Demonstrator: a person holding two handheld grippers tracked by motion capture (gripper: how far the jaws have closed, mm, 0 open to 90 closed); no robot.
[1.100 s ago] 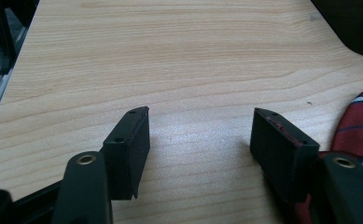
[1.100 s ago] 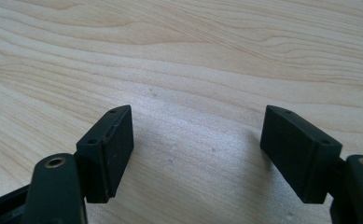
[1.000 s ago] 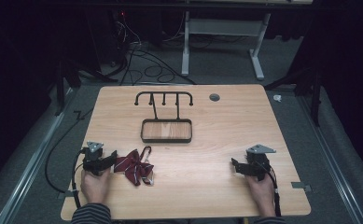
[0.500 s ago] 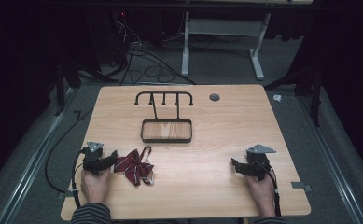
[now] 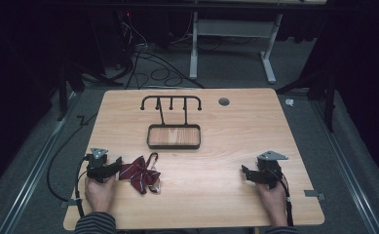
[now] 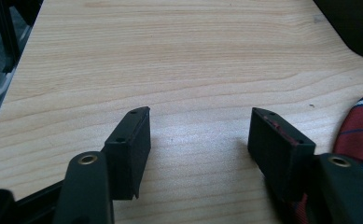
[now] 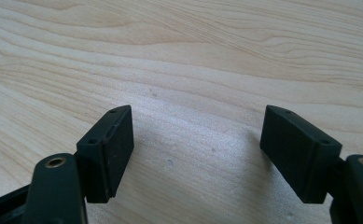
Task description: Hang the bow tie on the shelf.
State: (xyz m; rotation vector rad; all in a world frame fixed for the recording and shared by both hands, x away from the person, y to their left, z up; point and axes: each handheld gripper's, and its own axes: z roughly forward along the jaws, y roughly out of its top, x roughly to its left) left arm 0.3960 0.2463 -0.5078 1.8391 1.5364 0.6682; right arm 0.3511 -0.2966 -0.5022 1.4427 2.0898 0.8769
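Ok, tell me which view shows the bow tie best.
The high view: the whole dark red bow tie lies on the table beside the left claw. The left claw view catches a striped edge of it past one jaw.

No text, label, brand, number or sign can be read anywhere, whether on the things or the surface.

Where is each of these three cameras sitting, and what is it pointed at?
High view: above the person's side, looking down on the table; both hands, left gripper and right gripper show.
Left gripper view: rides the left gripper, facing wood between open jaws.
Right gripper view: rides the right gripper, facing bare wood.
Shared: the red bow tie also shows at the left gripper view's right edge.
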